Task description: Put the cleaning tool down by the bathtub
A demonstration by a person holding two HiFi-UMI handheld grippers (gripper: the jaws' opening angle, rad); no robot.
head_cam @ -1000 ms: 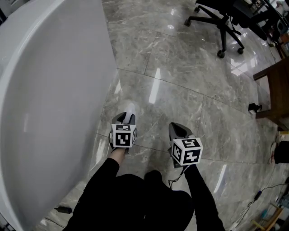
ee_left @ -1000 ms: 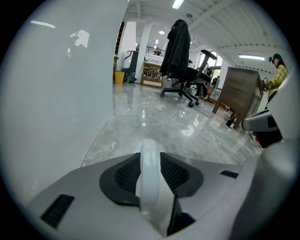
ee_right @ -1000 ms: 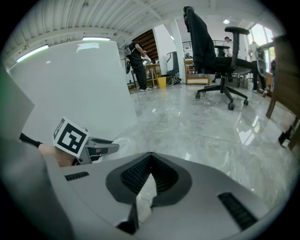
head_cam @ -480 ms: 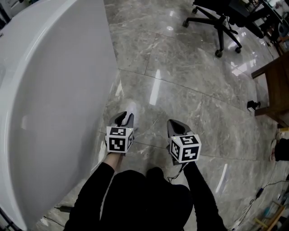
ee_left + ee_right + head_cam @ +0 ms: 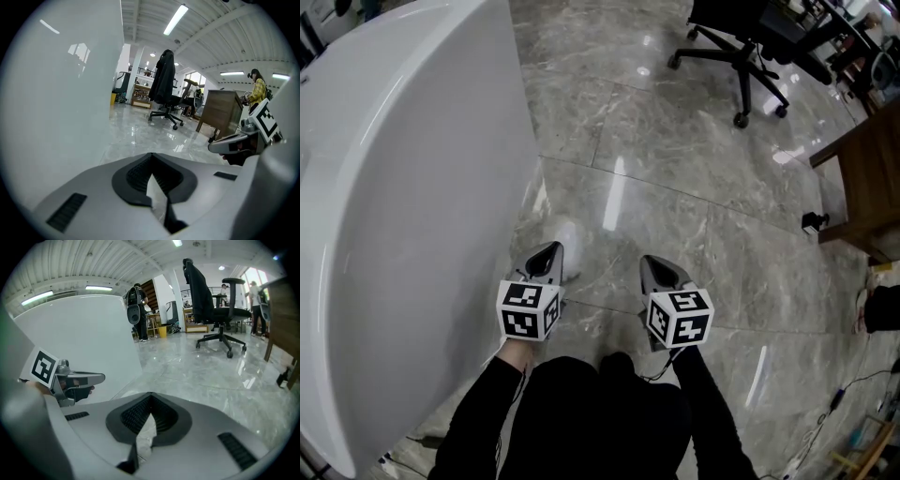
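The white bathtub fills the left of the head view, and its smooth wall shows in the left gripper view. A small pale white thing, blurred, lies on the marble floor close to the tub's side; I take it for the cleaning tool. My left gripper hangs just behind it, apart from it. Its jaws are closing together with nothing between them. My right gripper hovers beside it, shut and empty.
A black office chair stands at the back right. A wooden desk is at the right edge, with a small black item by its foot. Cables trail at the lower right. People stand far off.
The left gripper has drawn back from the pale thing on the floor, and its jaws have gone from open to closed. The right gripper shifted slightly left.
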